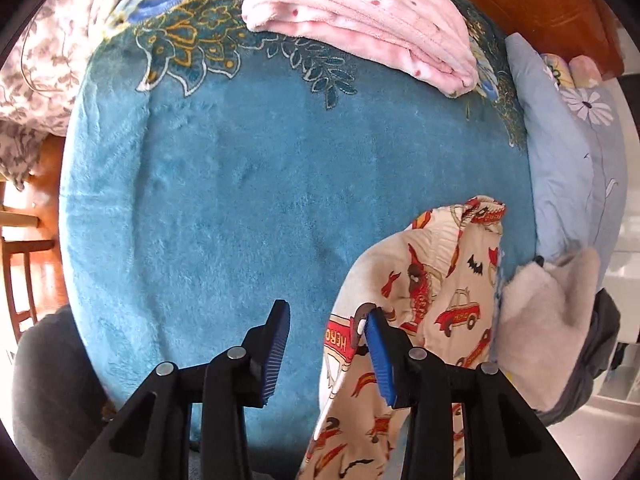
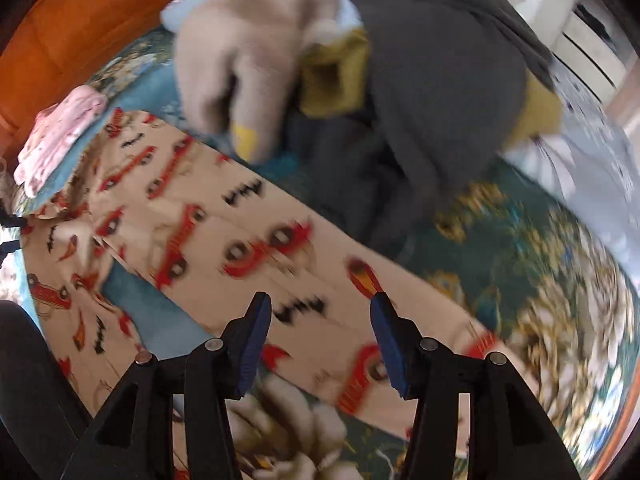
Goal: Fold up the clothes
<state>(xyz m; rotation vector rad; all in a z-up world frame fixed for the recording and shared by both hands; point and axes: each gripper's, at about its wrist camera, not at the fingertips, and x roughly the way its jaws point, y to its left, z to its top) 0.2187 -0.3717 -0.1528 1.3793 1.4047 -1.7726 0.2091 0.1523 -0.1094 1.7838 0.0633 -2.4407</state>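
Pyjamas printed with red cars and bats lie on the teal blanket I work over; my left gripper hangs wide, its right finger against their bunched edge; my right gripper gapes wide above a flat leg; beyond it, grey clothing crowds the blanket's edge; a folded pink blanket sits at the far side.
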